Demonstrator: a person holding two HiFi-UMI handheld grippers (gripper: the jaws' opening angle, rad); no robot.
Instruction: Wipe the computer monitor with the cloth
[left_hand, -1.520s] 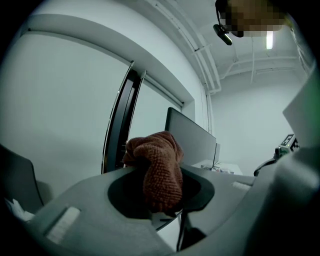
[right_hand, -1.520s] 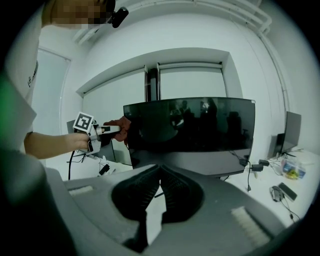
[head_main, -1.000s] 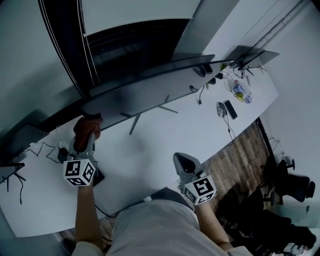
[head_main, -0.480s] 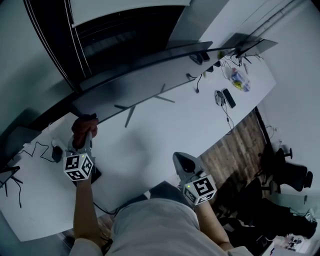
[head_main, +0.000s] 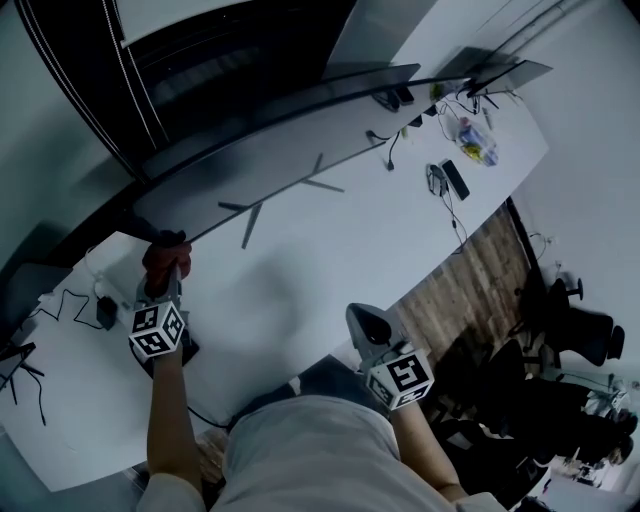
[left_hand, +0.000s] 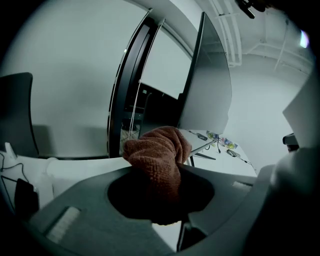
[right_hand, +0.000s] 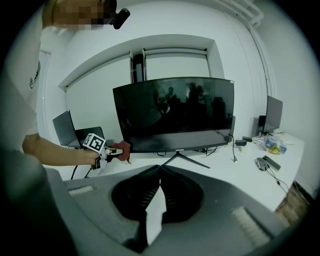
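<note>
One cloth (head_main: 165, 255) at monitor (head_main: 280, 150) corner

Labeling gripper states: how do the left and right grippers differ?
Left gripper is shut on the brown cloth; right gripper is shut on nothing. Left gripper is by the monitor's lower corner; right gripper sits near the person's body. Both carry marker cubes.

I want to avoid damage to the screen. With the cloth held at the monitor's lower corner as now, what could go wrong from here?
1. The left gripper holds the cloth at one end of the monitor; a push there might turn it on its thin stand.
2. The right gripper, shut and empty, is not steadying it.
3. The cables nearby could snag.
</note>
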